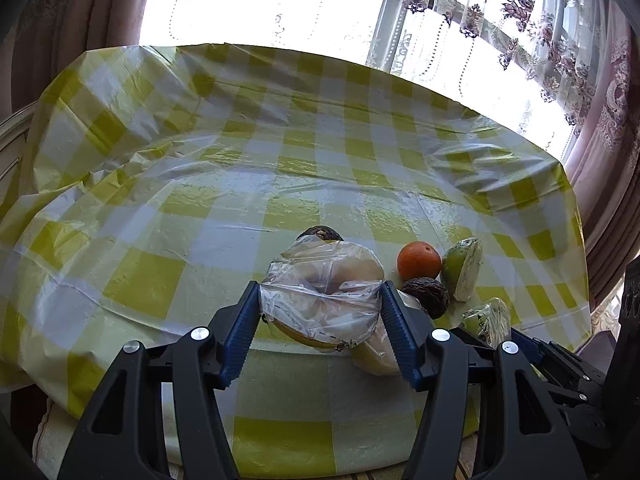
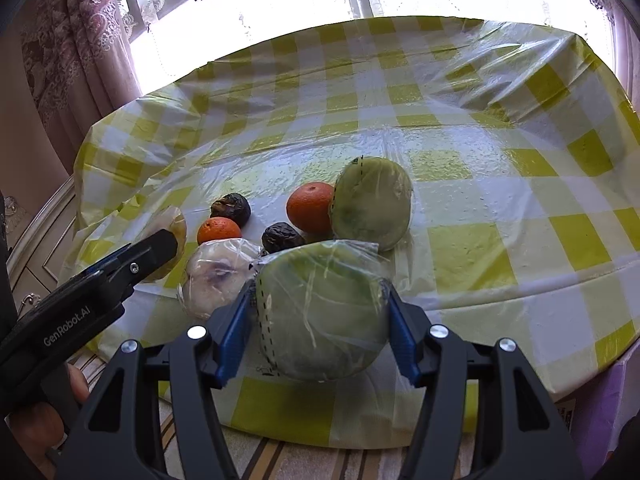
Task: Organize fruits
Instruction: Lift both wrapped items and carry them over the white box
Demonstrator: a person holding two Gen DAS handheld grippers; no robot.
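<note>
- A table covered by a yellow-and-white checked plastic cloth (image 1: 320, 152) fills most of both views; the cloth is creased, glossy, and hangs over the near edge.
- Behind it, along the top of each frame, a bright window (image 1: 280, 4) with sheer flowered lace drapes (image 1: 520, 20); heavier pink patterned curtains (image 2: 68, 40) hang at the sides.
- Left gripper (image 1: 320, 304): blue pads closed partway on a pale wrapped fruit (image 1: 324, 292), in the lower centre of the left wrist view.
- Right gripper (image 2: 320, 308): jaws pressed on either side of a green wrapped fruit (image 2: 320, 312), lower centre of its view, at the table's near edge.
- On the cloth in the middle of the right wrist view: a second green wrapped fruit (image 2: 372, 204) touching a large orange (image 2: 310, 208), a small orange (image 2: 218, 230), two dark wrinkled fruits (image 2: 232, 208) (image 2: 282, 236), and another pale wrapped fruit (image 2: 212, 276).
- Striped flooring (image 2: 280, 460) shows under the table edge.
</note>
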